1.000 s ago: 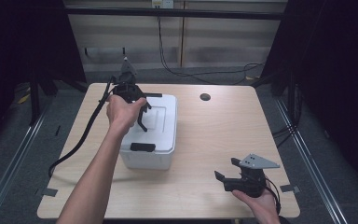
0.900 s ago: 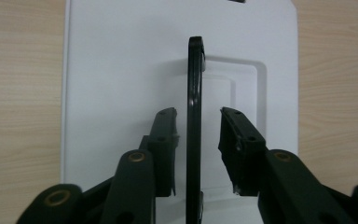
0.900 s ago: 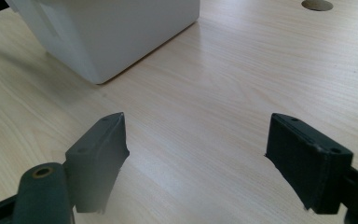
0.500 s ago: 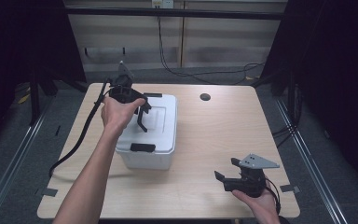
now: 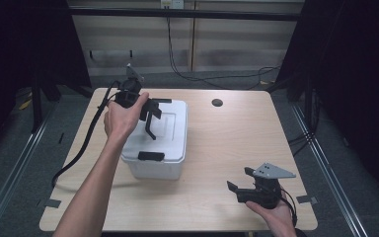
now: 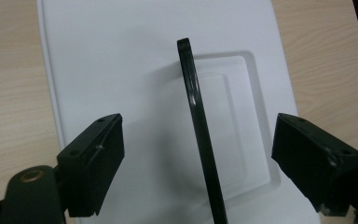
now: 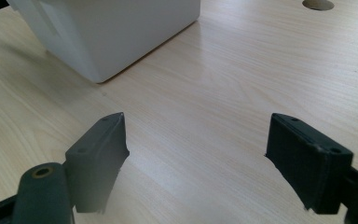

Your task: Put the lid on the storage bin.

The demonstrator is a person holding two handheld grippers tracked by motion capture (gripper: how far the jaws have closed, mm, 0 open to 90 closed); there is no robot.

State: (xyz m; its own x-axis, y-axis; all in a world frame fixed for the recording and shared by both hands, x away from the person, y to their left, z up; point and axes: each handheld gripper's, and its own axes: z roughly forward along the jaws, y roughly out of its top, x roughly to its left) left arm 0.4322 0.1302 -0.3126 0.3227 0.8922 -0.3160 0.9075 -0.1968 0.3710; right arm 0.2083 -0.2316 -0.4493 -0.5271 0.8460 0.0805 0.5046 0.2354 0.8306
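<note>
A white lidded box (image 5: 170, 148) sits left of the table's middle. A thin black handle (image 6: 196, 112) stands upright on its lid (image 6: 121, 60). My left gripper (image 5: 150, 121) hangs over the lid pointing down. Its jaws have just been opening and now stand wide on both sides of the handle, touching neither face of it (image 6: 198, 135). My right gripper (image 5: 240, 185) rests in the hand near the table's front right. It is open with bare wood between its fingers (image 7: 196, 140). The box's corner (image 7: 116, 32) lies ahead of it.
A black latch (image 5: 151, 156) sits on the box's near side. A round dark hole (image 5: 217, 102) marks the table's far side. The left gripper's cable (image 5: 86, 143) trails off the left edge. Dark curtains flank the table.
The left gripper's jaws have spread apart and let go of the handle, which stays upright. The left hand has barely shifted. The right hand has kept still.
</note>
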